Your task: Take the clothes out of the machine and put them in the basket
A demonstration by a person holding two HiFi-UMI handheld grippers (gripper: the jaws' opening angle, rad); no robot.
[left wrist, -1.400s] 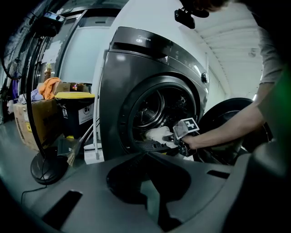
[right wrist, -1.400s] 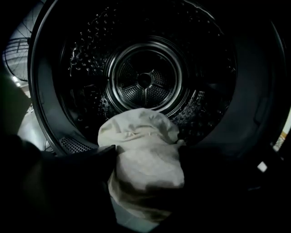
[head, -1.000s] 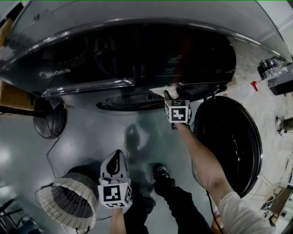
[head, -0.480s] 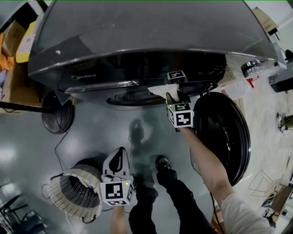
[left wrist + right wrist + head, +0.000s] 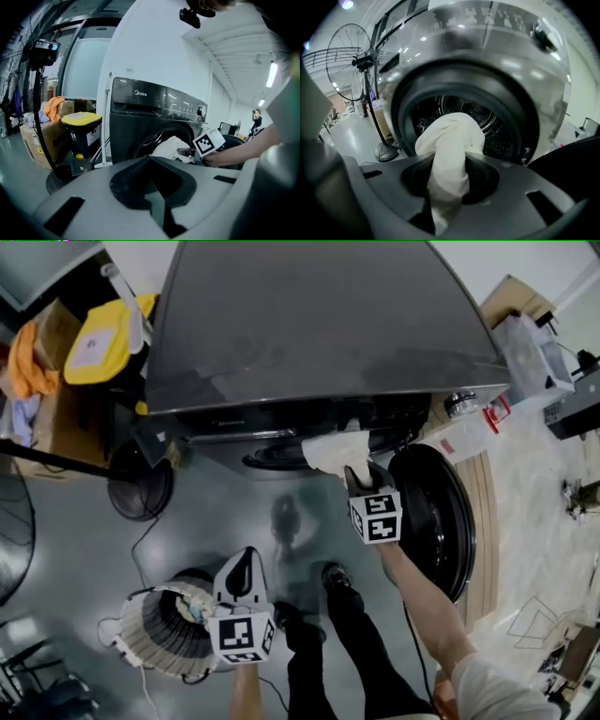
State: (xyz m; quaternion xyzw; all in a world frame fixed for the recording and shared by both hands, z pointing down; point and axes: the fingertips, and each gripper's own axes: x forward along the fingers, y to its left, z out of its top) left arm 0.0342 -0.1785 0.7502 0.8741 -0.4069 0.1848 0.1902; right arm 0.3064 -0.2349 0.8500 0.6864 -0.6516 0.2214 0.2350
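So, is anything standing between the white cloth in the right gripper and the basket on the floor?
Possibly the left gripper: in the head view it hangs at the edge of the basket, on the side facing the white cloth that the right gripper grips. Otherwise only floor shows between them.

open floor (image 5: 225,521) between machine mouth (image 5: 272,461) and basket (image 5: 159,634); swung-out door (image 5: 436,512) right, fan base (image 5: 141,491) left.

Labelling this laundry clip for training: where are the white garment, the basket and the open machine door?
white garment (image 5: 451,140), right gripper view, bunched middle of the cloth.
basket (image 5: 150,638), head view, ribbed wall.
machine door (image 5: 433,517), head view, dark inner face.
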